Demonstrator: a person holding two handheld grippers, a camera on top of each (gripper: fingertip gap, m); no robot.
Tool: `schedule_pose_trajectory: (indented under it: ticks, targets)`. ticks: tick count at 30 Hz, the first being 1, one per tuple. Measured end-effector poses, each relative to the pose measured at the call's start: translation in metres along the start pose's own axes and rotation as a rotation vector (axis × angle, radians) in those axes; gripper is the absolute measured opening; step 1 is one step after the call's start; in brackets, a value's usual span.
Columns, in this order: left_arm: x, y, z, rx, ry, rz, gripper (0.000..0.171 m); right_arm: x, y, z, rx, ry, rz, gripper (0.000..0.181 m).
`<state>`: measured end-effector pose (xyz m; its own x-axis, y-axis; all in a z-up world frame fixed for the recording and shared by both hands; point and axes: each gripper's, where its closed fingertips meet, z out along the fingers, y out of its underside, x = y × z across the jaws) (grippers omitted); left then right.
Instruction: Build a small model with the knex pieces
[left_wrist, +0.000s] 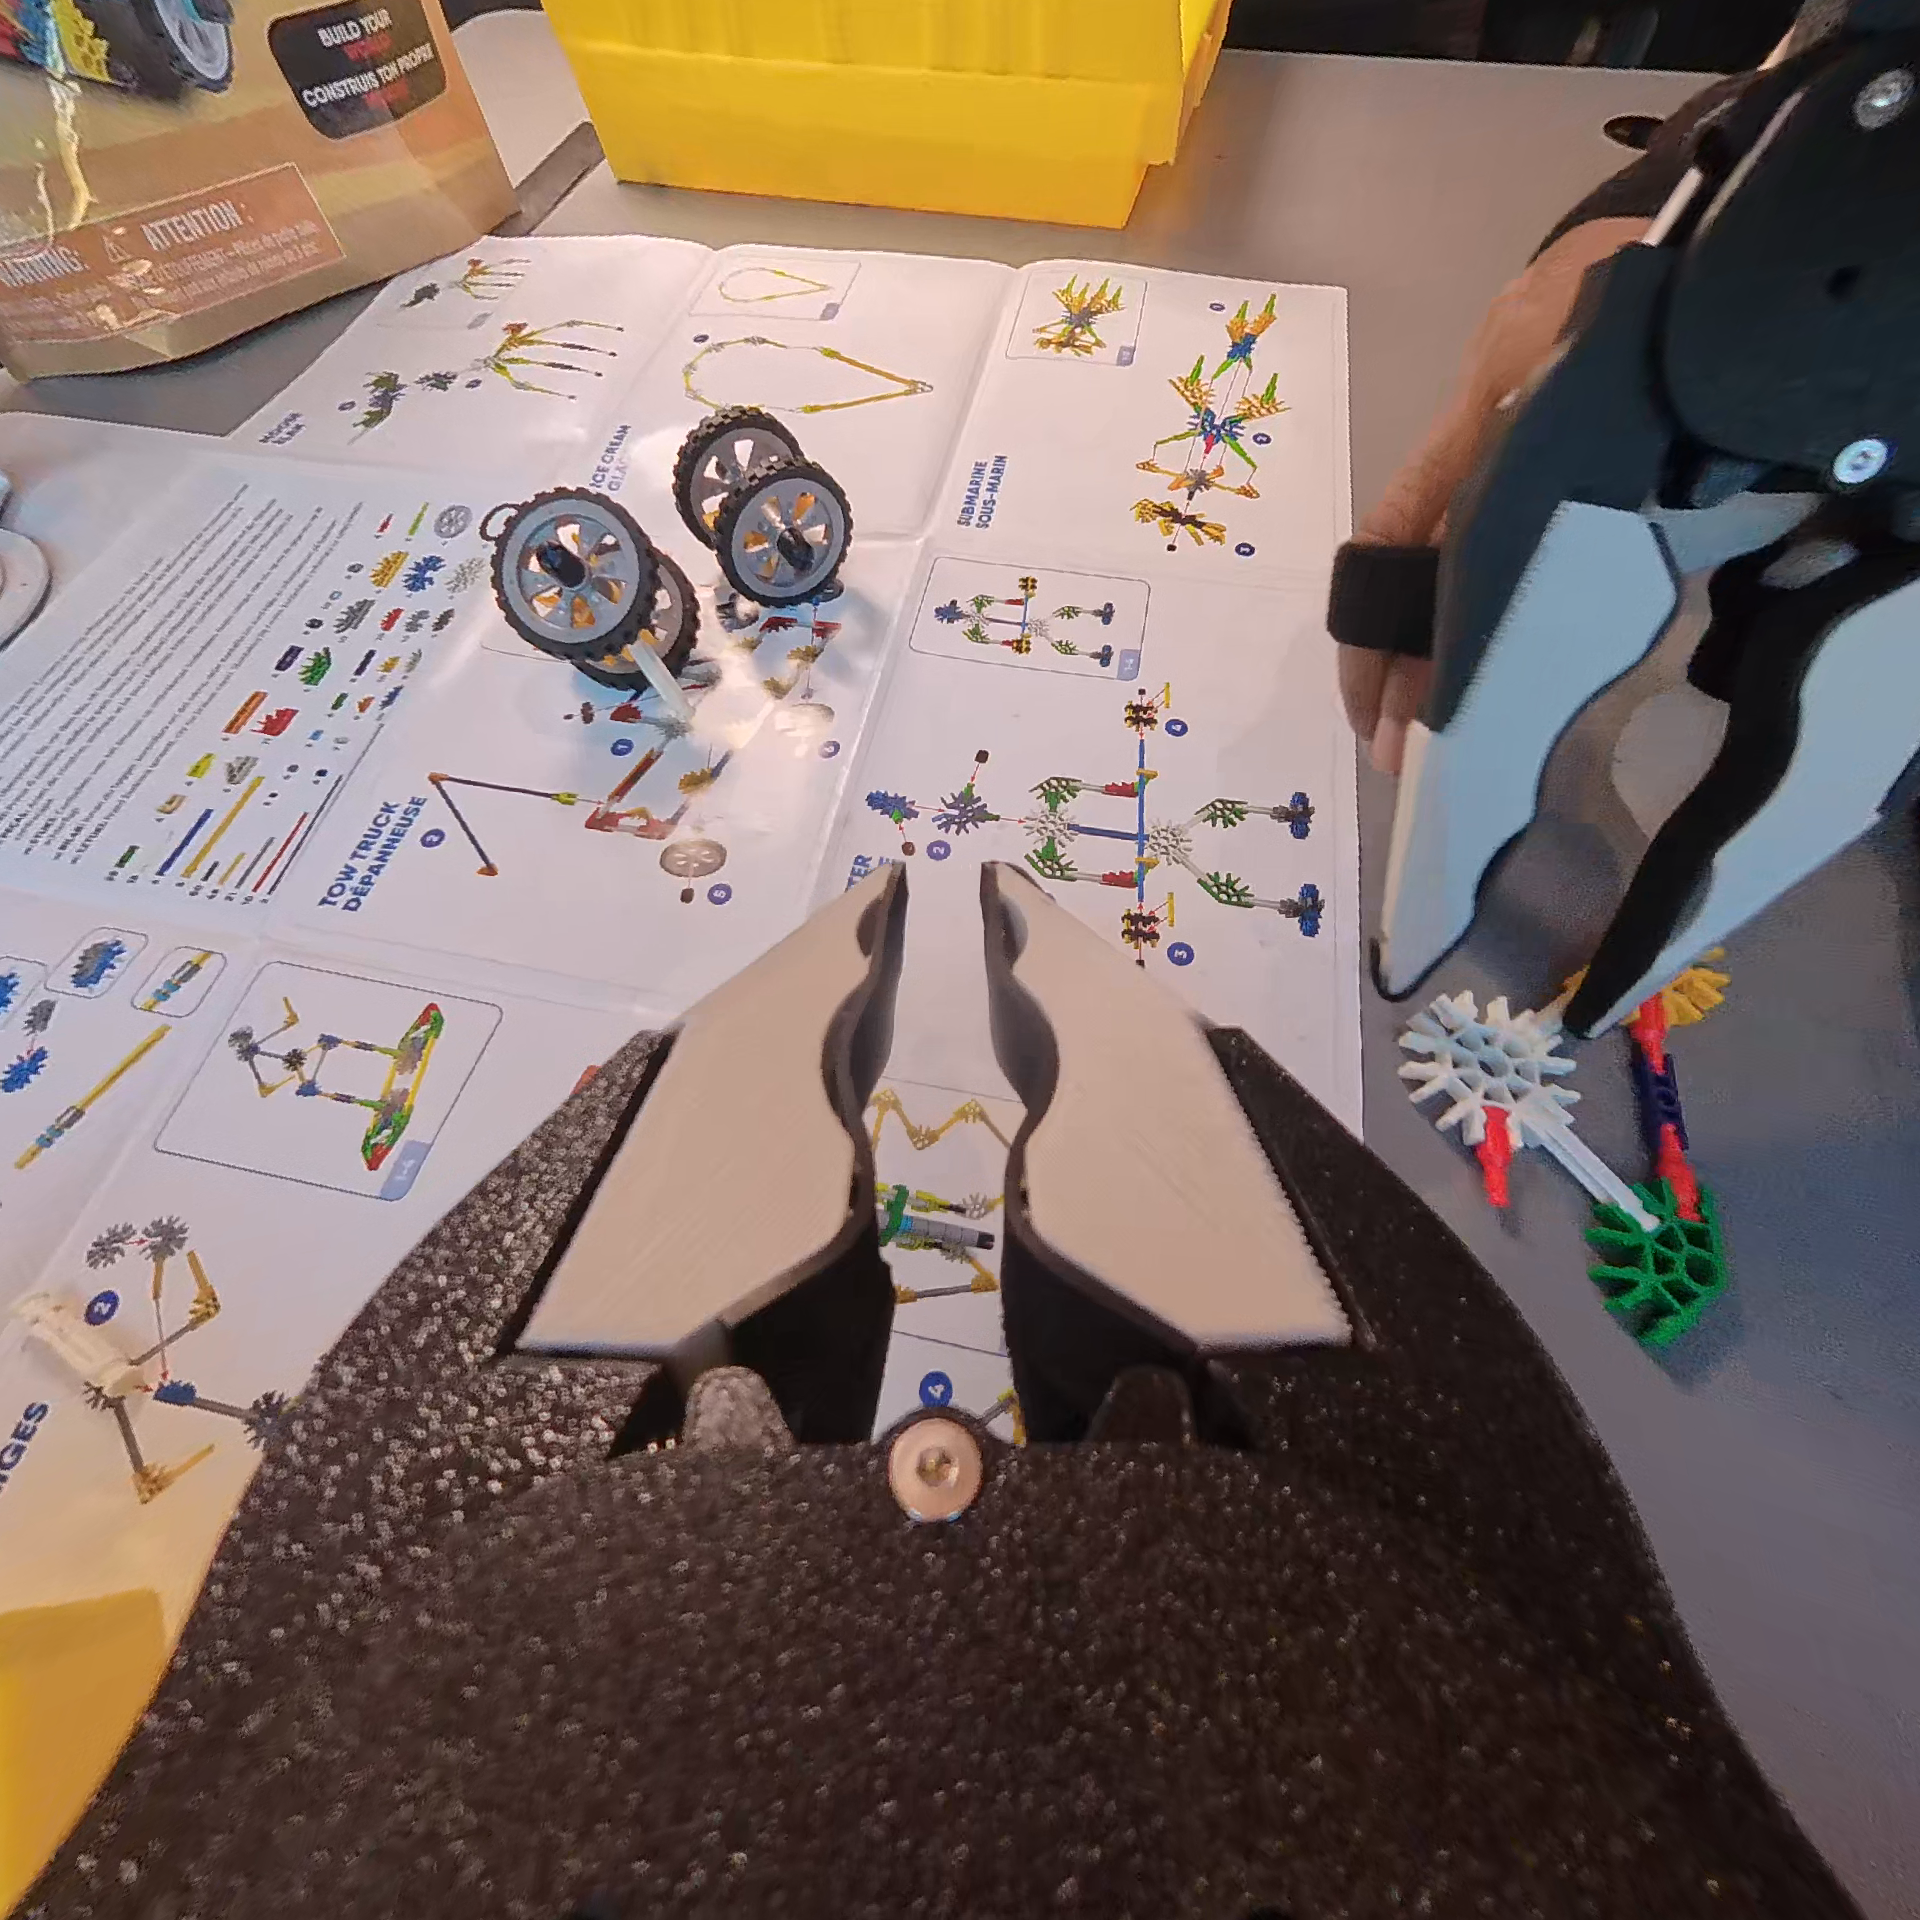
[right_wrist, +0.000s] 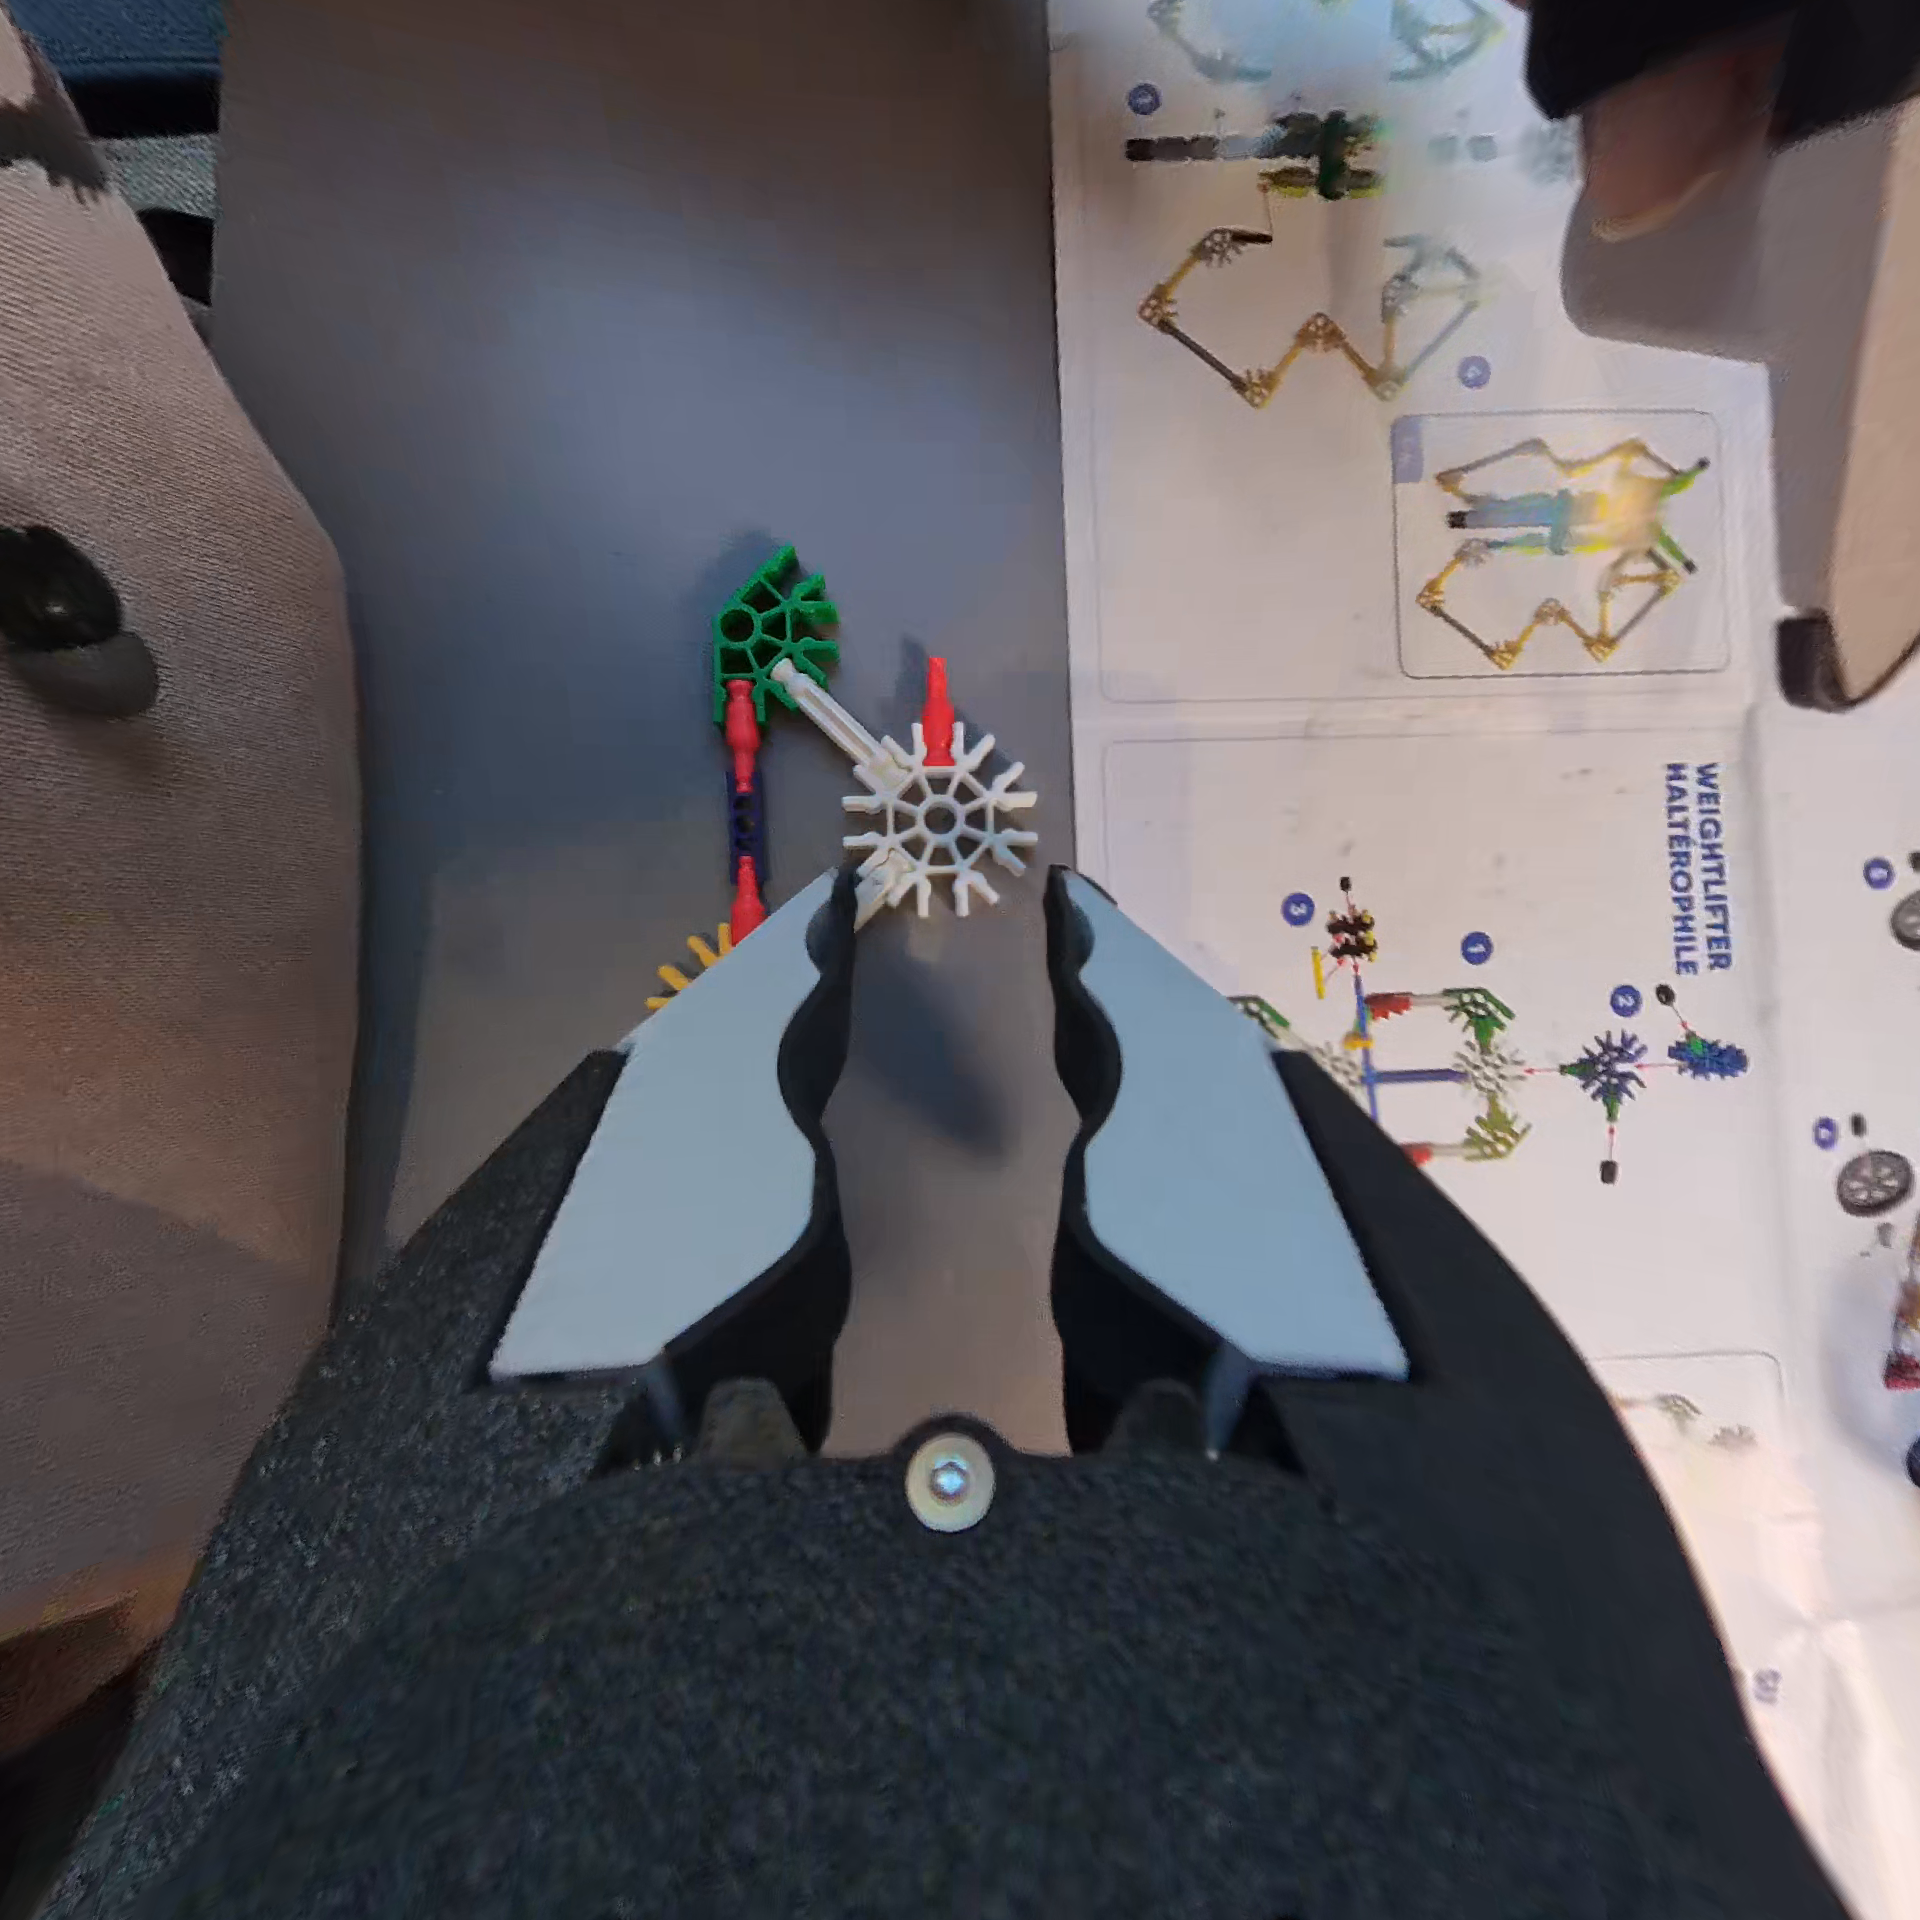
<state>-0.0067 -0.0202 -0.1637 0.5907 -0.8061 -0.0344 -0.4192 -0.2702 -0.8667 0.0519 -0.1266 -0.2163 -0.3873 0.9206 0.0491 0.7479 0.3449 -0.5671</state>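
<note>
The small rod-and-connector assembly (right_wrist: 831, 769) lies flat on the grey table (right_wrist: 623, 364), just off the right edge of the instruction sheet (right_wrist: 1299, 831). Its white snowflake connector (right_wrist: 940, 821) sits at 12 o'clock from the right gripper (right_wrist: 951, 883); the green connector (right_wrist: 769, 629) is at about 11 o'clock, joined to it by a white rod, and a red-and-blue rod runs from the green piece back toward a yellow connector (right_wrist: 691, 966) half hidden under the left finger. The right gripper's jaws are spread, empty, with 1 fingertip touching or just beside the snowflake's rim; nothing is lifted.

The left gripper (left_wrist: 940, 883) hangs over the sheet with jaws nearly together, a narrow gap showing, holding nothing. At its 11 o'clock, 2 pairs of wheels (left_wrist: 665, 551) on axles stand on the sheet, apart from the assembly, so by the look of it the parts are unjoined.

Open table lies at 12 o'clock beyond the assembly. A yellow bin (left_wrist: 883, 104) and a cardboard box (left_wrist: 229, 177) close the far edge.
</note>
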Motion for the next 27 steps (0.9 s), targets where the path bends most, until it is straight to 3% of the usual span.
schedule_pose_trajectory:
  ticks: [7,9,11,17,23,27]
  targets:
    - [0.009,-0.001,-0.001,-0.017,0.041,0.013,0.013,-0.006,-0.007,-0.010,0.035,-0.049,0.077,0.044]
    - [0.010,0.000,-0.001,-0.017,0.048,0.006,0.013,-0.004,0.002,-0.001,-0.024,-0.006,0.044,0.046]
    - [0.011,0.000,-0.001,-0.016,0.058,0.001,0.013,-0.008,0.000,0.005,0.010,-0.051,0.064,0.031]
    - [0.030,-0.008,-0.008,0.028,0.198,-0.063,0.015,0.003,-0.005,0.004,0.098,-0.052,-0.030,0.030]
    - [0.040,-0.030,-0.023,0.156,0.388,-0.292,0.027,0.068,-0.023,-0.047,0.303,0.276,-0.122,0.026]
    - [0.039,-0.027,-0.013,0.127,0.380,-0.346,0.025,0.088,-0.025,-0.068,0.343,0.403,-0.159,0.026]
